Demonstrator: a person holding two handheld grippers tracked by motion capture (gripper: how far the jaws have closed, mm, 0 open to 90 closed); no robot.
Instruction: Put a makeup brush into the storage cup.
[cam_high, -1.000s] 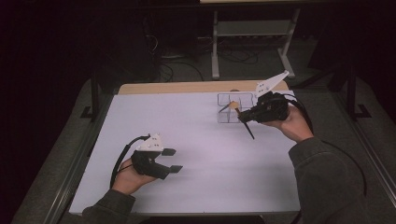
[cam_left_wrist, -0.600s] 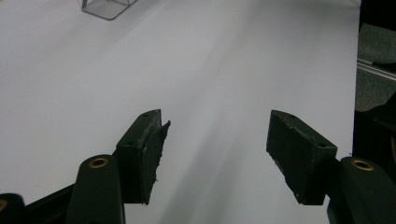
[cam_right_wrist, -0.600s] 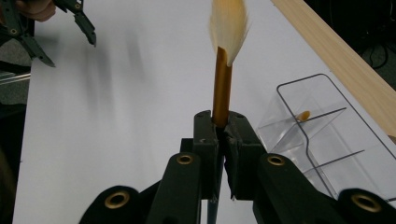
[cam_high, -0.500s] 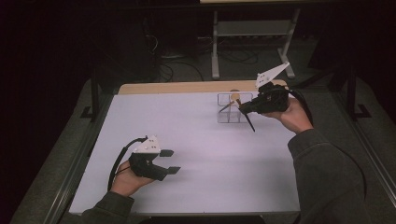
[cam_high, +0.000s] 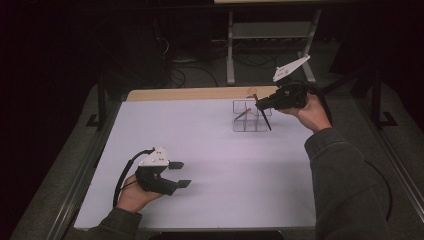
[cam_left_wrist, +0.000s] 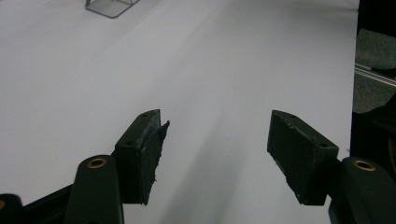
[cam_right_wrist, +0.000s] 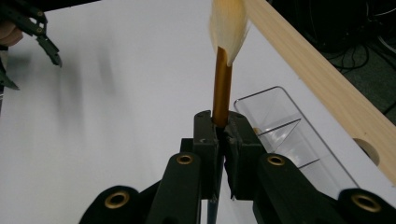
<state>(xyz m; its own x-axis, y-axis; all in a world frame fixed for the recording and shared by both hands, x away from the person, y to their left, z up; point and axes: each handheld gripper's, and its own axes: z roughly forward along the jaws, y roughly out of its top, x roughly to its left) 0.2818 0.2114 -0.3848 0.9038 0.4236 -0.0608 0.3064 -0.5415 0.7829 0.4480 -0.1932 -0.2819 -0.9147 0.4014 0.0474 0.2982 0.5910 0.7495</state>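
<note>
Right gripper view: brush (cam_right_wrist: 223, 79) clamped between right gripper (cam_right_wrist: 223, 133) fingers, long axis upright, bristles at top centre, clear organizer (cam_right_wrist: 285, 135) just right. Left gripper (cam_left_wrist: 215, 140) fingers wide, empty, above tabletop (cam_left_wrist: 210, 60).

Across the middle and near side of the white worktop (cam_high: 215, 165) we see wide bare room, and our left tool (cam_high: 180, 174), its jaws apart with nothing between them, has open surface ahead of it all the way toward the clear plastic organizer (cam_high: 250, 117). That organizer stands near the far edge, just before the wooden strip (cam_high: 195, 93), and its walls and dividers narrow any passage there. Our right tool (cam_high: 260, 104) hangs over it clamped on a brush (cam_right_wrist: 223, 70), whose dark handle slants down across the organizer's front.
</note>
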